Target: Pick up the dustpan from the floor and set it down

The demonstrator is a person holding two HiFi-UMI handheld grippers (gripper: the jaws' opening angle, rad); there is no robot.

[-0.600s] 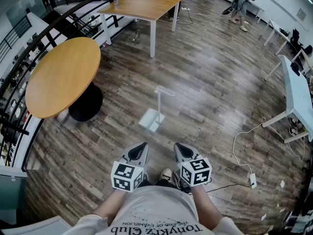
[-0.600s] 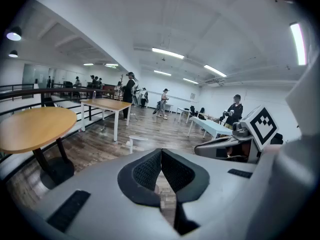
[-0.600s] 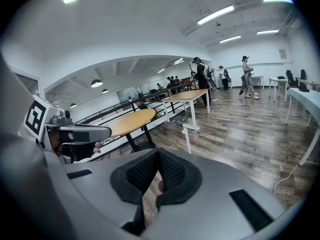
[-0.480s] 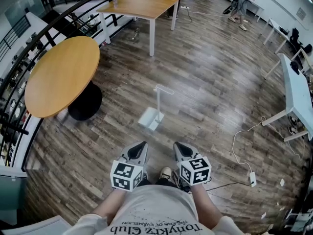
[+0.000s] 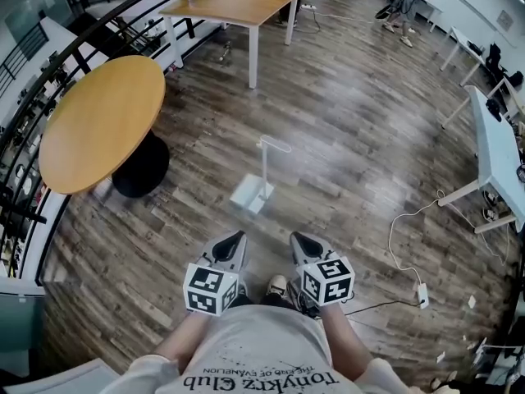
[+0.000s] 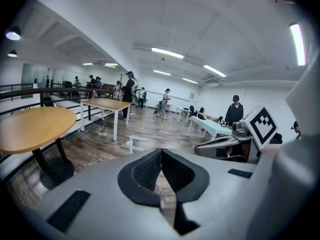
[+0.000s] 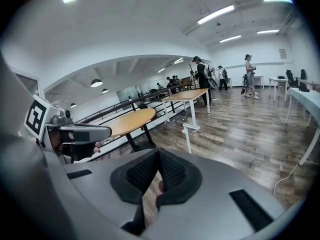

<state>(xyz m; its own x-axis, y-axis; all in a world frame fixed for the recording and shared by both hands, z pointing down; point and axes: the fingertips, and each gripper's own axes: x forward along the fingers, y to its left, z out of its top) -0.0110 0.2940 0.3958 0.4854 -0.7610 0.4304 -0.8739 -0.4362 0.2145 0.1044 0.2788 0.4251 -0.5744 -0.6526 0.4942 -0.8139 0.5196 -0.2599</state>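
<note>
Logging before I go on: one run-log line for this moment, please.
phase: pre-grasp | left gripper: shut, empty | right gripper: shut, empty | dustpan: standing on floor ahead, untouched

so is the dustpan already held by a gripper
No, the dustpan stands on the floor, ahead of the left gripper and right gripper.

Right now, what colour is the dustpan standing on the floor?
The dustpan is white all over; the head view shows it best.
</note>
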